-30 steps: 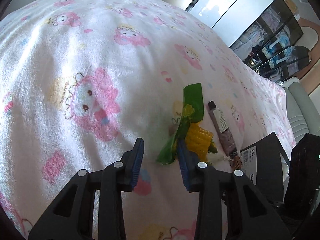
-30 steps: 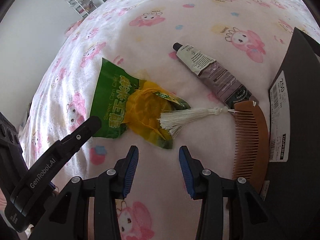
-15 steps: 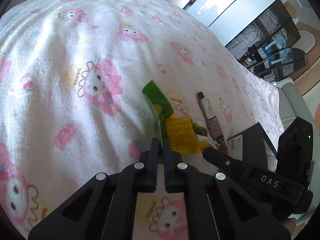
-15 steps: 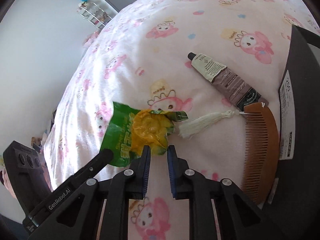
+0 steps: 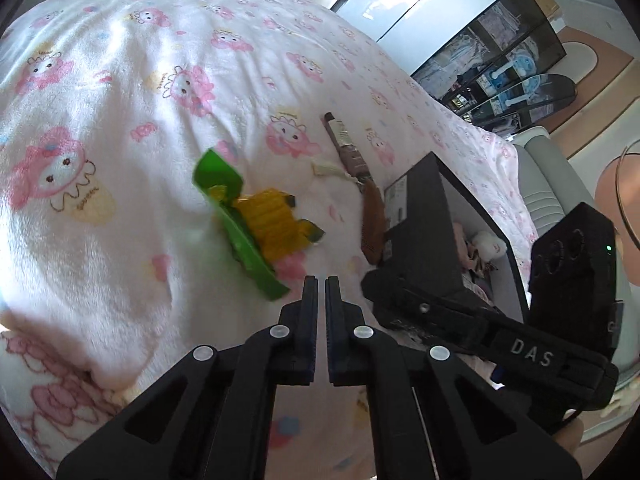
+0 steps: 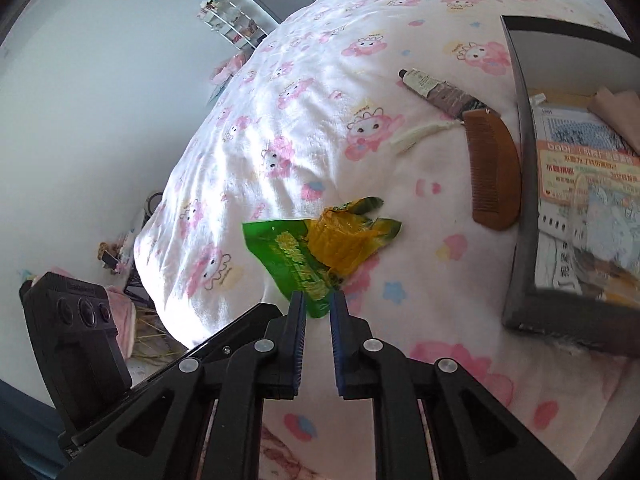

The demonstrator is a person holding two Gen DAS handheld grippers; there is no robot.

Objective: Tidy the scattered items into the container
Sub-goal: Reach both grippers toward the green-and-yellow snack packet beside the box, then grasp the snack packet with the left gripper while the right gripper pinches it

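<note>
**Snack packet between the right jaws, box waiting at 3 o'clock**

In the right wrist view the right gripper (image 6: 317, 304) has its jaws closing, and the lower green corner of the snack packet (image 6: 320, 252) is between them. A narrow gap shows between the blue pads. The corner seems to be pinched there, but I cannot tell it for certain from this angle. The rest of the packet, green film with a yellow crumpled part, goes up from the fingertips toward 12 o'clock, tilted over the pink cartoon blanket (image 6: 320, 80).

The left gripper (image 5: 321, 280) is fully closed. In its own view nothing shows between its pads; the green corner of the packet ends just beside them, at 9 o'clock.

The black box (image 6: 524, 184), which is the container, stands at 3 o'clock of the right wrist view, with papers and small things already inside. The wooden comb (image 6: 494, 172) lies just beside its wall at 2 o'clock, with a white tassel (image 6: 416, 134) on its end. The tube (image 6: 440, 92) lies at 1 o'clock, its flat end touching the comb.
</note>
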